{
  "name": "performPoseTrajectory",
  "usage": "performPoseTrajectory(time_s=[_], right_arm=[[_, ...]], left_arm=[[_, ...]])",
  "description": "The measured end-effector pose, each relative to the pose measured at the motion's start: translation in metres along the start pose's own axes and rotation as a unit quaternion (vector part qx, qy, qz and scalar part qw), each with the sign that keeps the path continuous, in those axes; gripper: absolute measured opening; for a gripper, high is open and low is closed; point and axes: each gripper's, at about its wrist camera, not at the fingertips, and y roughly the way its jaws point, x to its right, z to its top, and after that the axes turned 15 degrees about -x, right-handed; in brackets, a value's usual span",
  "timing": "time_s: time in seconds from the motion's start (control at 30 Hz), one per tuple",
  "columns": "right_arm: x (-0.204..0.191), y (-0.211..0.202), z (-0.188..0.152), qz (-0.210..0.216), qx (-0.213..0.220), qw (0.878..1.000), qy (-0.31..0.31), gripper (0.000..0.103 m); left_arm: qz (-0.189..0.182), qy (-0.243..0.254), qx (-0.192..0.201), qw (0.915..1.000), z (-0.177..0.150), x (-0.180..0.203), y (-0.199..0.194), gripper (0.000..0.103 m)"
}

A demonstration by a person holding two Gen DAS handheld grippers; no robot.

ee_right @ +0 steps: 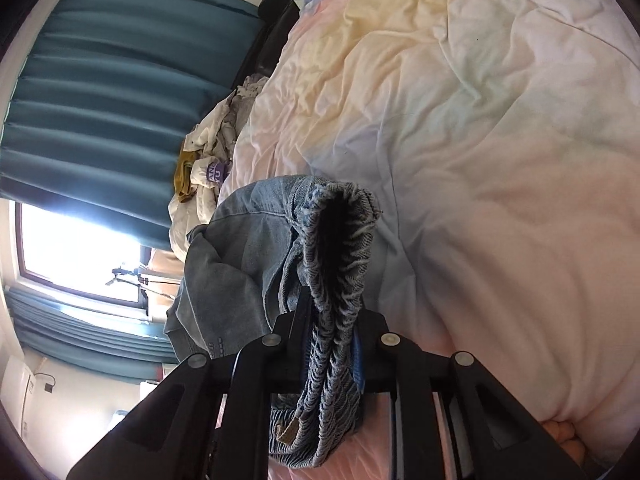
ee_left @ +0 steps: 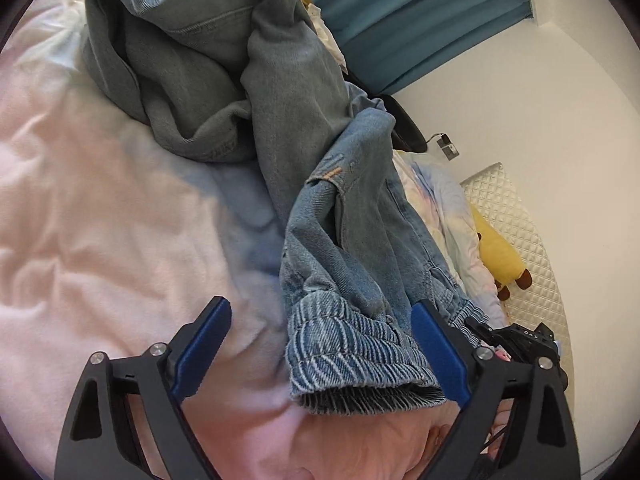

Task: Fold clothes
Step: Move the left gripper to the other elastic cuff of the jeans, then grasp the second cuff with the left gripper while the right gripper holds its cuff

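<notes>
**One pair of jeans, two claws, one bed**

My right claw (ee_right: 332,344) is clenched on the elastic waistband of the jeans (ee_left: 320,200); the gathered denim is pinched between its two blue-padded fingers (ee_right: 358,360) and hangs down past them. From that grip the waistband arches up and away from me, and the rest of the pair trails off to the left in the right wrist view, over the edge of the bed.

My left claw (ee_left: 320,344) is spread wide, released. Its two blue fingers (ee_left: 204,348) stand on either side of the waistband where it lies on the duvet (ee_left: 100,220), the right finger just beside the fabric; I cannot tell whether it touches. Nothing is squeezed between them.

There is one pair of jeans that I can count. It is bunched: the waist end lies nearest my left claw, and the legs pile up in loose folds farther away on the bed, the grey-blue inside of the denim showing on much of the heap.

The duvet is pale pink with faint yellow and blue patches, and it is rumpled. Beyond the bed hangs one teal curtain (ee_right: 100,80), with a bright window (ee_right: 80,256) below it in the right wrist view. One heap of cream laundry (ee_right: 208,168) sits between the curtain and the bed. One yellow plush toy (ee_left: 500,256) lies at the bed's far side, against a white quilted panel (ee_left: 516,216).
</notes>
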Motion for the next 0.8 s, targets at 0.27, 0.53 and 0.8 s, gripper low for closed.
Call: performPoseTrajectory(time_s=[0.27,0.53,0.8], right_arm=[[0.017,-0.001,0.006,0.011,0.029,0.998,0.051,0.052],[0.015,0.017,0.033,-0.008,0.03,0.997,0.067,0.049],[-0.029,0.003,0.021,-0.061,0.085,0.993,-0.05,0.018]], left_arm=[[-0.028,0.027,-0.037,0.9986,0.003,0.006,0.024,0.06],[-0.026,0.027,-0.009,0.9993,-0.002,0.013,0.012,0.029],[-0.013,0.001,-0.001,0.9999,-0.013,0.02,0.001,0.02]])
